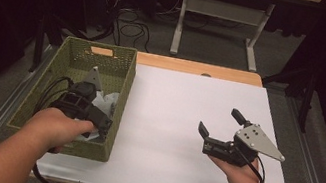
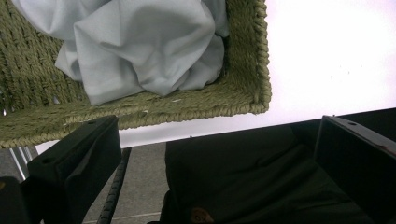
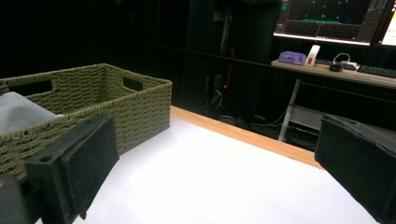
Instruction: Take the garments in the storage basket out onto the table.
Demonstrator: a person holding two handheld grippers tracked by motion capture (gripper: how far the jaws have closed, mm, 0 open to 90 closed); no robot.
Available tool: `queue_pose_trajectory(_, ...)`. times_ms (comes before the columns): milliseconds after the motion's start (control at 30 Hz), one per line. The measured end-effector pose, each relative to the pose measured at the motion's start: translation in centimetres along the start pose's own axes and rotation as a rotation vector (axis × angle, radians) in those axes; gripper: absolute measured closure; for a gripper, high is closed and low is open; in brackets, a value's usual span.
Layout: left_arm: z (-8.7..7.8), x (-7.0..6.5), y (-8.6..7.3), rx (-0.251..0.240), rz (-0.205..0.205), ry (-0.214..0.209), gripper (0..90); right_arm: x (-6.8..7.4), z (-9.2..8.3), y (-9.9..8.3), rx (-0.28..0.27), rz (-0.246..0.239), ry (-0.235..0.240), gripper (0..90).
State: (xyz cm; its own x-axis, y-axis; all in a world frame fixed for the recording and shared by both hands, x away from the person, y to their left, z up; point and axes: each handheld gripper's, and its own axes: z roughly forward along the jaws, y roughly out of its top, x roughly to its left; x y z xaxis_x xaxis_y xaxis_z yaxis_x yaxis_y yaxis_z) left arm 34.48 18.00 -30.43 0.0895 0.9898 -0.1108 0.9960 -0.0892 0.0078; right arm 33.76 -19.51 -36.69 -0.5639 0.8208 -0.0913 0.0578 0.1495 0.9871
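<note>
A green woven basket (image 1: pixel 127 85) stands on the left part of the white table (image 1: pixel 175 98). A crumpled pale blue-grey cloth (image 1: pixel 109 101) lies inside it, toward its near right corner. My left gripper (image 1: pixel 96 125) hovers over that corner, above the cloth. In the left gripper view the cloth (image 2: pixel 144 46) rests free in the basket (image 2: pixel 187 105), and the left gripper (image 2: pixel 215 126) is open with nothing between its jaws. My right gripper (image 1: pixel 219 121) is open over the bare table to the right. In the right gripper view the right gripper (image 3: pixel 215 126) faces the basket (image 3: pixel 140 107) and the cloth (image 3: pixel 18 112).
A wooden strip (image 1: pixel 200 68) runs along the table's far edge. Beyond it stand a white desk frame (image 1: pixel 226 11) and floor cables (image 1: pixel 131 27). A monitor (image 3: pixel 327 18) and small items sit on a desk in the background. Metal rails (image 1: pixel 0 108) flank the table.
</note>
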Motion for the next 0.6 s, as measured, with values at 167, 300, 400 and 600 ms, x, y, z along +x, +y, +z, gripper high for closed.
queue_pose_trajectory(167,-0.24,-0.21,-0.03,0.0,0.007,0.001,1.3,0.09,0.0,0.01,-0.001,-0.002,0.006,0.6)
queue_pose_trajectory(300,-0.25,-0.35,-0.13,0.003,0.012,-0.002,1.2,0.28,0.03,0.0,0.002,-0.006,0.01,0.6)
queue_pose_trajectory(400,-0.21,-0.26,-0.16,0.001,0.011,-0.007,1.2,0.32,0.01,0.05,-0.001,-0.005,0.011,0.6)
queue_pose_trajectory(600,-0.14,0.18,-0.19,-0.002,0.003,-0.009,1.2,0.3,-0.02,0.08,-0.003,-0.004,0.012,0.6)
